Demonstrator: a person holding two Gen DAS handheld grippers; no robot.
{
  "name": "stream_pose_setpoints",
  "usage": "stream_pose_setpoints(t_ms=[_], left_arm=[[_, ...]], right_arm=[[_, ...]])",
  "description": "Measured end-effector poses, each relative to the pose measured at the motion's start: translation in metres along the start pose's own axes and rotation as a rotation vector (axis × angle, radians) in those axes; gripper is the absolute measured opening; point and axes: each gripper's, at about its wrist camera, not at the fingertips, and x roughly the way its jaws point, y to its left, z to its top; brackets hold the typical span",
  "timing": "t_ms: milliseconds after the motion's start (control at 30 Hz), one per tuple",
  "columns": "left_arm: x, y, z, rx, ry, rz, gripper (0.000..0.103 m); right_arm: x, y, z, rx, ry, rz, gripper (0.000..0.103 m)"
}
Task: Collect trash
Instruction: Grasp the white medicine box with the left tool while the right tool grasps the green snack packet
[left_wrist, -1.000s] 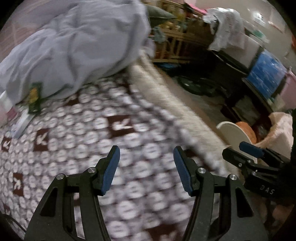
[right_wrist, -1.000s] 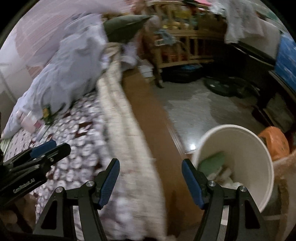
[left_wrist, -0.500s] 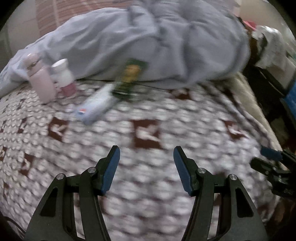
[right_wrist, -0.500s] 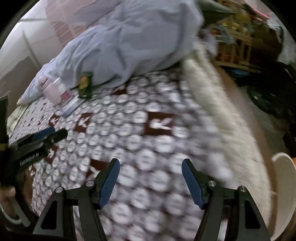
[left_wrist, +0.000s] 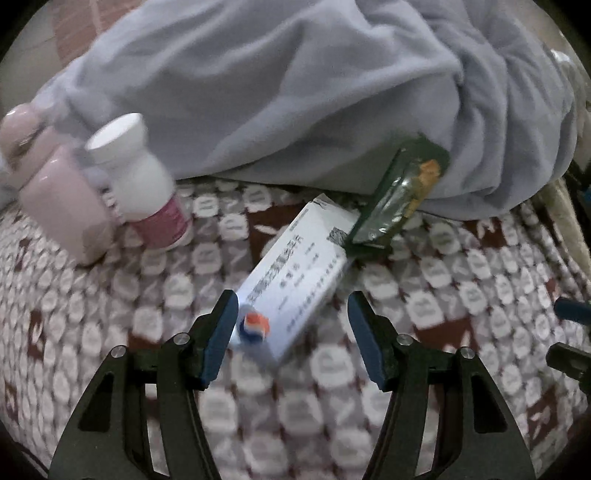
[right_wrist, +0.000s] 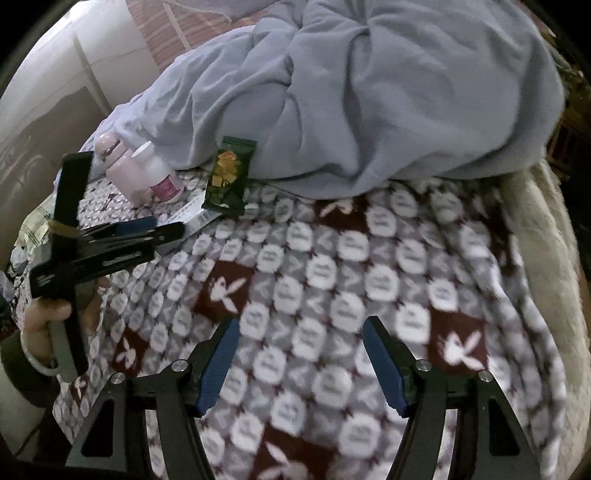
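both views swing from floor and bucket onto the patterned blanket (right_wrist: 332, 266), where a white box (left_wrist: 295, 288) lies by a green packet (left_wrist: 399, 199), and the left gripper (left_wrist: 291, 332), open and empty, straddles the box's near end to grab it, the right gripper (right_wrist: 299, 358) idle and agape.

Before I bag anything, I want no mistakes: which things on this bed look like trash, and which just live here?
Likely trash:
- white carton, lying flat between the open left hand-held gripper fingers
- green wrapper, overlapping the carton's far end

Probably just lying about:
- white bottle
- pink bottle
- grey quilt
- patterned blanket
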Motion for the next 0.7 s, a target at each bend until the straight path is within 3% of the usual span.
stream_pose_setpoints(t_ms=[100, 300, 400, 500, 700], left_arm=[[0.014, -0.004, 0.009, 0.048, 0.005, 0.029, 0.06], [0.032, -0.003, 0.016, 0.069, 0.066, 0.002, 0.062], [0.033, 0.005, 0.017, 0.034, 0.067, -0.017, 0.06], [0.024, 0.019, 0.011, -0.011, 0.073, -0.006, 0.052], [-0.024, 0.057, -0.017, -0.133, 0.022, 0.048, 0.051]], right_arm=[[0.011, 0.001, 0.01, -0.006, 0.008, -0.005, 0.067], [0.029, 0.013, 0.03, -0.008, 0.005, 0.015, 0.067], [0.035, 0.021, 0.038, -0.005, 0.001, 0.034, 0.067], [0.042, 0.03, 0.045, -0.008, -0.008, 0.041, 0.067], [0.061, 0.051, 0.065, 0.002, -0.028, 0.091, 0.067]])
